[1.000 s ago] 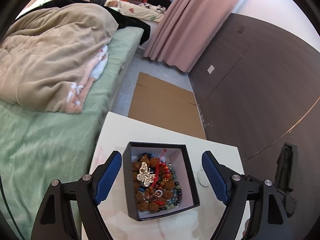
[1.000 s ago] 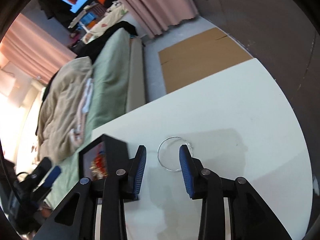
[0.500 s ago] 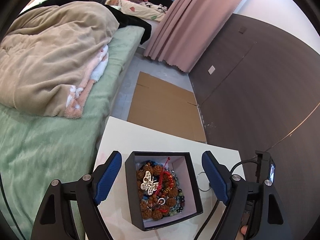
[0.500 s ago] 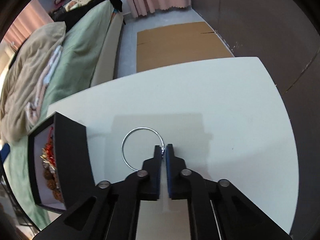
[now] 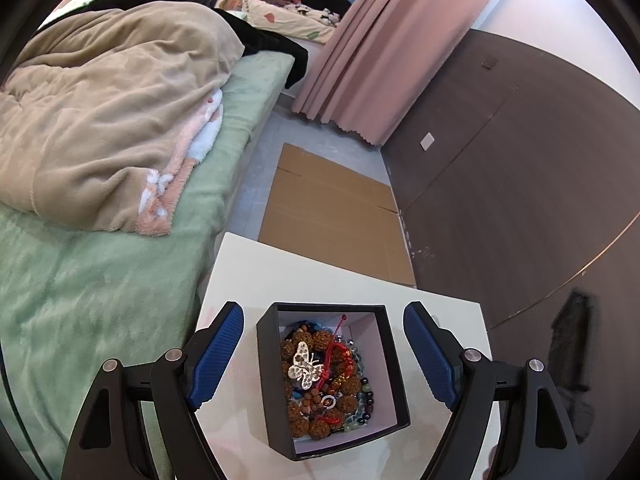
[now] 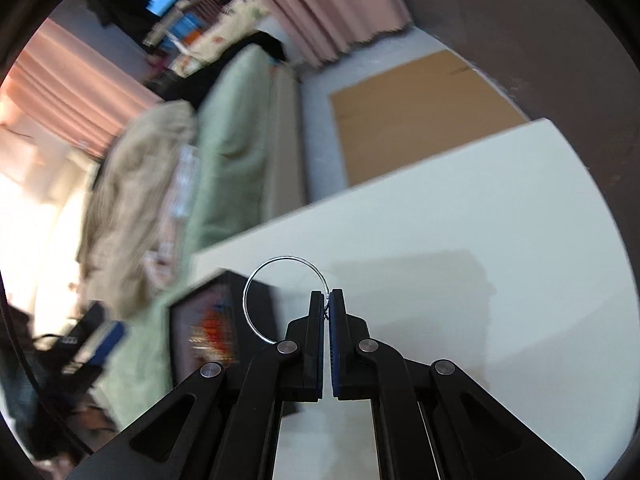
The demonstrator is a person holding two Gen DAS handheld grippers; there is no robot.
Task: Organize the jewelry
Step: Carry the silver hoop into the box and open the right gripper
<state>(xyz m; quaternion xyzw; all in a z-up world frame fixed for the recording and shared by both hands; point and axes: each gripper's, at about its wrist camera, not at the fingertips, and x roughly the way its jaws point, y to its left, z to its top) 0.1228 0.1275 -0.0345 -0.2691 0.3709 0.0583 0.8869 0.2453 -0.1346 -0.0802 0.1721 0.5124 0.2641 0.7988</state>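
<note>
A black jewelry box [image 5: 394, 364] with a pale lining stands on the white table [image 5: 304, 284]. It holds brown bead strings, a red cord and a silver butterfly pendant [image 5: 305, 365]. My left gripper [image 5: 323, 354] is open, its blue pads on either side of the box. My right gripper [image 6: 329, 298] is shut on a thin silver bangle [image 6: 256, 276] and holds it lifted above the table, next to the box [image 6: 264, 308], which is blurred there.
A bed with green sheet [image 5: 100, 280] and beige blanket [image 5: 100, 120] lies left of the table. Flat cardboard [image 5: 332, 212] lies on the floor beyond it. A dark panelled wall [image 5: 520, 180] runs along the right, with pink curtains [image 5: 372, 52] behind.
My right gripper closed on the silver bangle, lifted it off the table and swung it left toward the box. The bangle is gone from the left wrist view. The left gripper stayed open.
</note>
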